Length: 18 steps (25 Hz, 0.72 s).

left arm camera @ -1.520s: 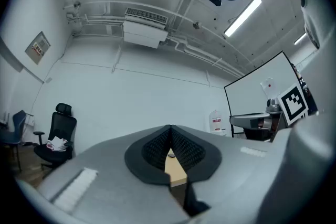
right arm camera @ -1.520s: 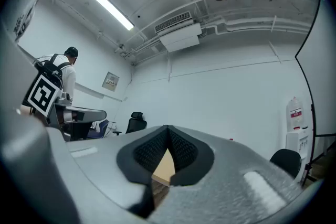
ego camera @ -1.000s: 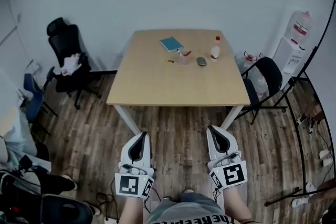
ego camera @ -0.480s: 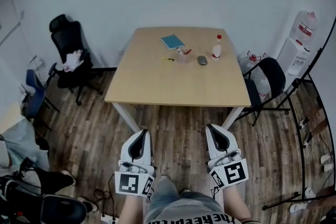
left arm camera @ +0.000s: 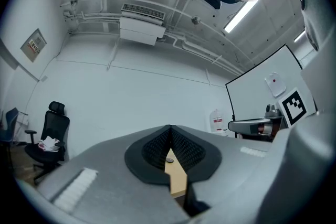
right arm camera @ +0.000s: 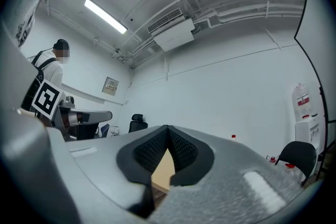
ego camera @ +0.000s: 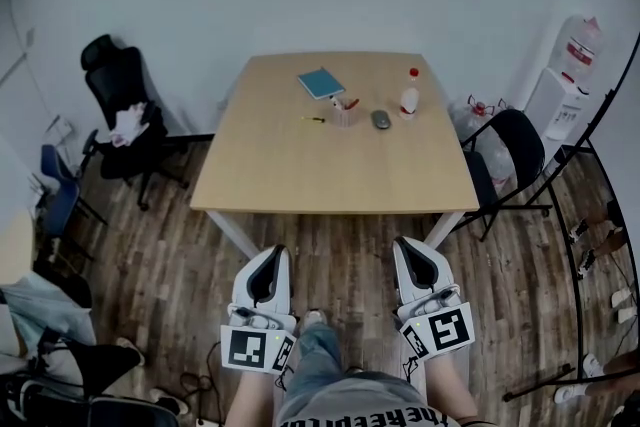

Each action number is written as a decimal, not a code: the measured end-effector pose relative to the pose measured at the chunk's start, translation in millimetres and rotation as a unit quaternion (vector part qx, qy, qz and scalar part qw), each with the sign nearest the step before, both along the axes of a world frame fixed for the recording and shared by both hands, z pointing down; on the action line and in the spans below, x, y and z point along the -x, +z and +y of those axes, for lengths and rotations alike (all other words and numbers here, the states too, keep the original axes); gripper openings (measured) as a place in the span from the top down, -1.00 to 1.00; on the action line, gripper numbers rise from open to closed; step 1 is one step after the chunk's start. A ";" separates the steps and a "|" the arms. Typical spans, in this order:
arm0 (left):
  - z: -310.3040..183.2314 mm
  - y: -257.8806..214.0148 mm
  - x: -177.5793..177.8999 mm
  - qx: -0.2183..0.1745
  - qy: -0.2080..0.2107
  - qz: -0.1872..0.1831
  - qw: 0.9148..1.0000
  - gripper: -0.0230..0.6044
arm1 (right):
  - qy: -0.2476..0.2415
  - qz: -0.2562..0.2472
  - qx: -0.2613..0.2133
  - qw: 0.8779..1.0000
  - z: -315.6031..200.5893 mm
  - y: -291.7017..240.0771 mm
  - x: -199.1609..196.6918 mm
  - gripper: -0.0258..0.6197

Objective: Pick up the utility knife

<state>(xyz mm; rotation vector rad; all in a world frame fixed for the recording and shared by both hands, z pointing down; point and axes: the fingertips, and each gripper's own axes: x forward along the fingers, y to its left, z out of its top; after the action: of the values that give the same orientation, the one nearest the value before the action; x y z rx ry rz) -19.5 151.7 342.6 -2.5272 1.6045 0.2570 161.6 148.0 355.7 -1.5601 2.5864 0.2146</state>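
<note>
One utility knife (ego camera: 315, 119) lies on the far half of the single table (ego camera: 330, 175), just left of one pen cup (ego camera: 345, 112), with one blue notebook (ego camera: 321, 83), one mouse (ego camera: 380, 119) and one bottle (ego camera: 410, 98) close by. The table's near half is bare up to its front edge. The left gripper (ego camera: 273, 257) and right gripper (ego camera: 411, 248) are over the wood floor (ego camera: 340, 240), short of that edge, each with jaws closed tip to tip and holding nothing.
</note>
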 end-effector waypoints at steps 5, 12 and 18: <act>-37.4 3.9 8.0 0.004 0.006 -0.001 1.000 0.86 | 0.002 0.000 0.003 1.000 -35.4 2.8 10.6 0.91; -97.5 -0.5 22.3 0.004 0.015 0.004 1.000 0.86 | 0.006 0.001 0.001 1.000 -90.0 -2.5 26.9 0.91; -148.4 -7.2 33.0 0.003 0.030 0.002 1.000 0.86 | 0.016 -0.001 0.001 1.000 -137.8 -10.3 40.2 0.91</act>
<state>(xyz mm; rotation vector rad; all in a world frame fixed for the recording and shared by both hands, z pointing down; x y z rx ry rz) -52.5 3.3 335.4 -2.5831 1.5352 0.2640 121.4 10.2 345.4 -1.6030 2.5617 0.2146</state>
